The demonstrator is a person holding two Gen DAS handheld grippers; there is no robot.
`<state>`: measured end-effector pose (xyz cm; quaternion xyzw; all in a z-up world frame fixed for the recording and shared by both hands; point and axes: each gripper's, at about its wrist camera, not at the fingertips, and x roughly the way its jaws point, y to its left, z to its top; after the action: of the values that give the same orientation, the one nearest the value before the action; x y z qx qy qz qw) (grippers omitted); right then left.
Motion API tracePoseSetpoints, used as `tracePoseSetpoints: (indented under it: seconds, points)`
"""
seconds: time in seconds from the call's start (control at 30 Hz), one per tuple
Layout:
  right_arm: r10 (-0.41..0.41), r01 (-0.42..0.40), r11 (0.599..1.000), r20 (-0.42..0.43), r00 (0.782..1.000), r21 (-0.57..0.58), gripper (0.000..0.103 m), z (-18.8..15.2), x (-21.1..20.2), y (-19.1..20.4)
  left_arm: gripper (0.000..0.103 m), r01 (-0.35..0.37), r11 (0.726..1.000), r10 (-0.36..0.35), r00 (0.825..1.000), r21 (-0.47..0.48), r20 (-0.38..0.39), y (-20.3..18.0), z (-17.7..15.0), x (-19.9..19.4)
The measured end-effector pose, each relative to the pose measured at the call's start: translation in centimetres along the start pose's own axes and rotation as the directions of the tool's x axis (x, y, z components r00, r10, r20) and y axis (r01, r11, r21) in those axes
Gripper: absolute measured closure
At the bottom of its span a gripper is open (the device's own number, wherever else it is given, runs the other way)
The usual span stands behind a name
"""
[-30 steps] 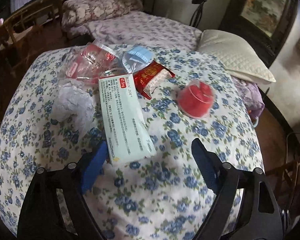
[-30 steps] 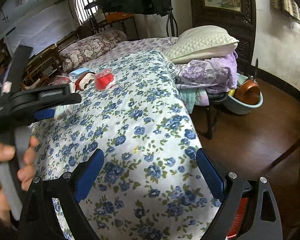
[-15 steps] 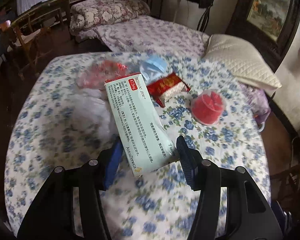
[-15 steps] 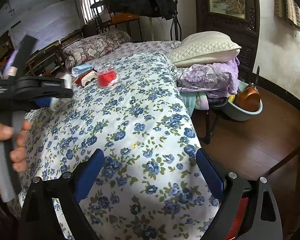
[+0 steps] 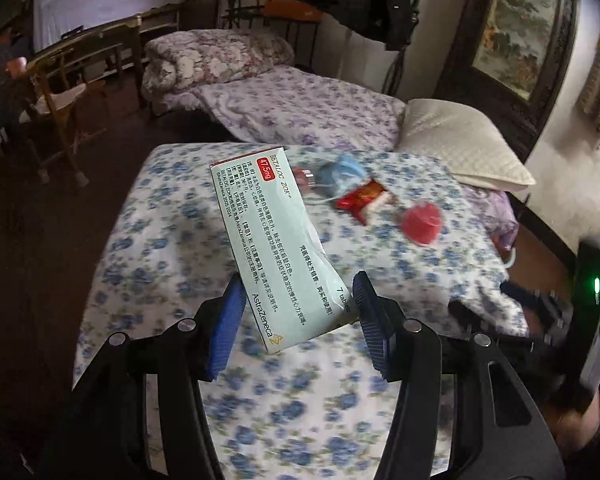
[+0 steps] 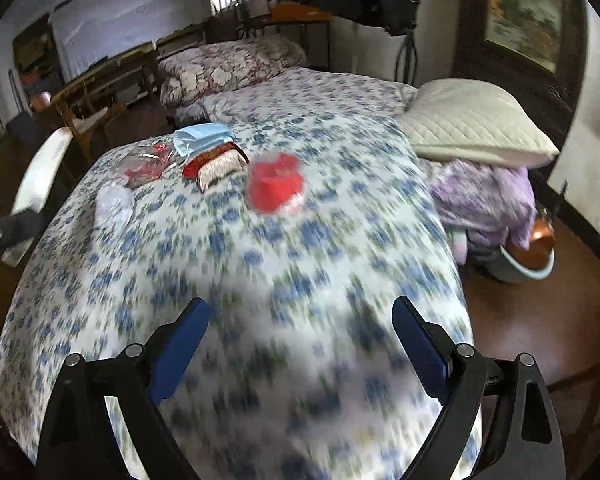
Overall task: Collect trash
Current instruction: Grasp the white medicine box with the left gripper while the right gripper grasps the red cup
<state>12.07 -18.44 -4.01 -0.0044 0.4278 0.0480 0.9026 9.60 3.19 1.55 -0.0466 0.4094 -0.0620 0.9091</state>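
Left gripper clamps medicine box (clear of bedspread); right gripper gapes empty above it.

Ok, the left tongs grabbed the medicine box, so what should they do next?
Probably carry the medicine box away to wherever the trash goes; no bin shows in either view. The left tongs grip it at its near end, lifted above the flowered table. The right tongs are open and empty, so they could reach for the red cup next.
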Motion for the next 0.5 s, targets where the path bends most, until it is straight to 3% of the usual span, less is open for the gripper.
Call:
tracePoseSetpoints:
  seconds: [0.17,0.43,0.5]
  points:
    - [-0.02,0.02,0.999,0.012,1.0,-0.027,0.012,3.9,2.7,1.1,0.049,-0.002,1.0,0.001,0.999,-0.03,-0.036,1.5,0.2,1.6]
    - [-0.031,0.031,0.999,0.001,1.0,-0.032,0.017,6.6,6.2,1.7,0.049,0.004,1.0,-0.005,0.999,-0.011,-0.047,1.5,0.3,2.5]
    - [-0.024,0.024,0.999,-0.006,1.0,-0.026,0.026,6.7,6.6,1.7,0.049,0.004,1.0,-0.004,0.999,-0.002,-0.051,1.2,0.4,2.7]
